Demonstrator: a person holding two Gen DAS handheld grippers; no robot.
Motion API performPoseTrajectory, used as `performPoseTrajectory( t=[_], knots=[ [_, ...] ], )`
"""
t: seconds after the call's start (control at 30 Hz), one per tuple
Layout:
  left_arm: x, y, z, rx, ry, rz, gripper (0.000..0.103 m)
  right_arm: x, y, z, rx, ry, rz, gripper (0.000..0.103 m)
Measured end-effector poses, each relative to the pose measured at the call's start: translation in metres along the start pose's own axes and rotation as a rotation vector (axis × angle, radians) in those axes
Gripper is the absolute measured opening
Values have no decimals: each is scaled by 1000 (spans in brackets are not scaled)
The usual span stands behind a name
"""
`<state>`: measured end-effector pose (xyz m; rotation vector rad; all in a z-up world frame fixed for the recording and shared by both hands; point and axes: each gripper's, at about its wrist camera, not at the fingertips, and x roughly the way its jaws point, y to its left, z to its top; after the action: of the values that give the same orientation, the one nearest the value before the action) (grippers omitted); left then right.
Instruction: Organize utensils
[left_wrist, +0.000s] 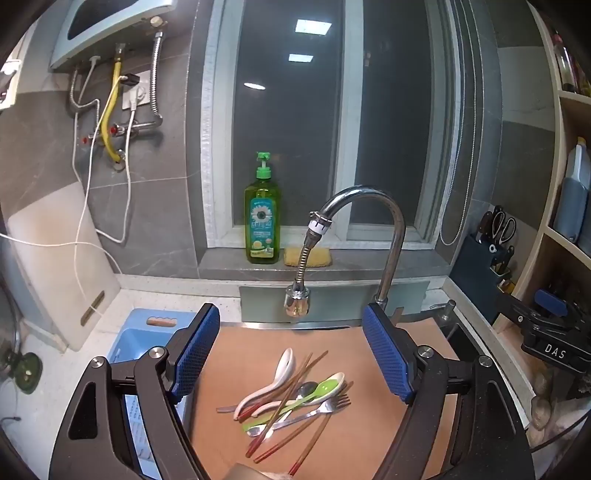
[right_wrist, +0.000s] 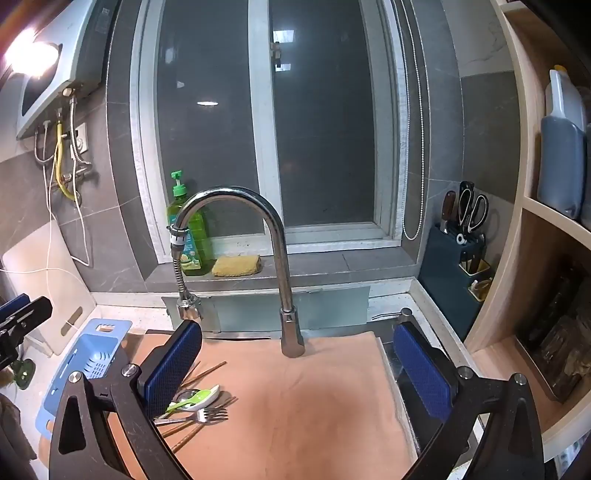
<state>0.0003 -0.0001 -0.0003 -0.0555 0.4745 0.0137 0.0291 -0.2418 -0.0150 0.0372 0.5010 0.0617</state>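
Note:
A loose pile of utensils lies on a tan mat (left_wrist: 369, 435) over the sink: a white spoon (left_wrist: 284, 363), a green spoon (left_wrist: 325, 387), a metal fork (left_wrist: 328, 404), a metal spoon and several red-tipped chopsticks (left_wrist: 280, 439). My left gripper (left_wrist: 291, 350) hovers above the pile, open, nothing between its blue pads. My right gripper (right_wrist: 299, 365) hangs open over bare mat (right_wrist: 314, 406), with the pile to its left: the green spoon (right_wrist: 195, 398) and the fork (right_wrist: 207, 415) show past its left finger. A blue slotted basket (left_wrist: 144, 339) sits left of the mat.
A chrome faucet (left_wrist: 391, 236) with a flexible sprayer (left_wrist: 297, 295) arches over the mat's far edge. Soap bottle (left_wrist: 262, 225) and yellow sponge (left_wrist: 308, 256) stand on the sill. A white cutting board (left_wrist: 55, 258) leans at left; a knife block (right_wrist: 461, 266) and shelves stand at right.

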Motion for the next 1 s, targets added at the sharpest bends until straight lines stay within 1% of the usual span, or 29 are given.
performPoseTrajectory(
  t=[0.1, 0.27, 0.3, 0.43, 0.63, 1.0],
  knots=[
    [0, -2, 0, 2, 3, 5, 80, -1, 0, 0, 8, -11, 2, 103],
    [0, 4, -10, -5, -3, 5, 80, -2, 0, 0, -2, -17, 6, 103],
    [1, 4, -5, -16, 5, 5, 80, -1, 2, -1, -4, -17, -1, 103],
    [1, 9, -3, -25, 10, 0, 80, -3, 0, 0, -9, -24, -9, 103],
    [4, 7, -2, -24, 8, 2, 80, 1, 0, 5, -10, -18, -16, 103],
    [6, 3, 1, -17, 9, -3, 80, -2, 1, 9, -6, -38, -33, 103]
  ],
)
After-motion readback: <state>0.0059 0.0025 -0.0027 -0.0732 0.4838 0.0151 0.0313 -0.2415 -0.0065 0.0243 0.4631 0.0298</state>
